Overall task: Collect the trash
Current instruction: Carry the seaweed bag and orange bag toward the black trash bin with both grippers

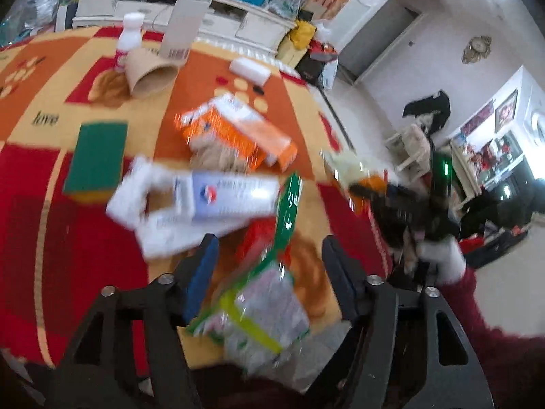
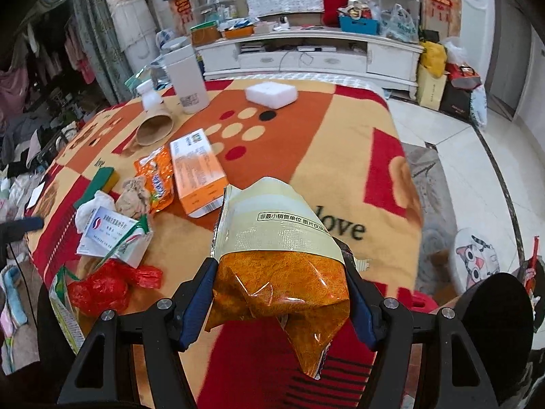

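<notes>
My right gripper [image 2: 282,269] is shut on an orange and cream snack bag [image 2: 279,252], held above the table's near edge. It also shows in the left wrist view [image 1: 361,184]. My left gripper [image 1: 269,248] is open above a green-edged clear wrapper [image 1: 262,303] and a red plastic bag [image 1: 259,238]. The wrapper [image 2: 63,303] and red bag [image 2: 102,286] also show in the right wrist view. A white medicine box [image 1: 218,197], an orange box [image 1: 259,129], an orange packet [image 2: 155,177] and crumpled brown paper [image 2: 131,194] lie further in.
A blanket [image 2: 306,143] in red, orange and yellow covers the table. On it lie a green sponge [image 1: 97,156], a tipped paper cup [image 1: 151,75], a white bottle [image 1: 131,34], a tall white tumbler [image 1: 184,24] and a white block [image 1: 250,70]. A dark bin [image 2: 494,310] is at right.
</notes>
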Demonstrator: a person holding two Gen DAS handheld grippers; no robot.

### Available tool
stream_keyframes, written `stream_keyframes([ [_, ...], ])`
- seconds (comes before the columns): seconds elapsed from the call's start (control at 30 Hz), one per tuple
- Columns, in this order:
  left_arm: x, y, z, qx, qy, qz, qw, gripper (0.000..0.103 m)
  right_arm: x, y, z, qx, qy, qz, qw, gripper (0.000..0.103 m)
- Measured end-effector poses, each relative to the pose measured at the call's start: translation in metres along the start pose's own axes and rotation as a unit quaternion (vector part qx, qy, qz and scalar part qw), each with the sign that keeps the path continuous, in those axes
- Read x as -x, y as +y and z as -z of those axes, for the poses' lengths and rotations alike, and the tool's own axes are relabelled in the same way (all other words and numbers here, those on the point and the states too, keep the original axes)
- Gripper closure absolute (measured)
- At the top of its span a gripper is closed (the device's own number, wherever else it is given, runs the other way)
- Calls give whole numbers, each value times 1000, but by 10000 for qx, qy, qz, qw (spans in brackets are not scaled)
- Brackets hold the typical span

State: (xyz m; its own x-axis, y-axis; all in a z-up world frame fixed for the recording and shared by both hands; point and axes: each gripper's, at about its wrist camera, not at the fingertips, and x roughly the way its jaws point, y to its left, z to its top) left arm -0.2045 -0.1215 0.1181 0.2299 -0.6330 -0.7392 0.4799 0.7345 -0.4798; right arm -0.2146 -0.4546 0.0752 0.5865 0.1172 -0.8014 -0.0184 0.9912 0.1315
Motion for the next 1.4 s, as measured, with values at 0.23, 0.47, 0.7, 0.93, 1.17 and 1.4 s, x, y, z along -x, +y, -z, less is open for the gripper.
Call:
stream_keyframes([
  [0.23,-39,1,47,-531,507,-713,9948,35,-7,18,-2,104,31,-134,9999,36],
  [0.47,-49,-1,51,-798,679,-611,9926,83,-2,24,-3,181,-14,-159,9997,36],
  [0.7,-3,-5,19,-631,489,-184,9966,85,6,11,-4,58,-128,-115,9998,36],
  [0.93,31,-16,-17,-713,49,-156,9973,85,16,0,-6,-48,-249,-79,9996,36],
  [1.17,-4,-75,-47,-1198,-81,278,9924,85,30,-25,-2,-237,-363,98,9990,36],
  [1.4,-84,-130,-72,-1211,31,338,9921,85,41,-75,15,-635,-340,498,9962,36],
])
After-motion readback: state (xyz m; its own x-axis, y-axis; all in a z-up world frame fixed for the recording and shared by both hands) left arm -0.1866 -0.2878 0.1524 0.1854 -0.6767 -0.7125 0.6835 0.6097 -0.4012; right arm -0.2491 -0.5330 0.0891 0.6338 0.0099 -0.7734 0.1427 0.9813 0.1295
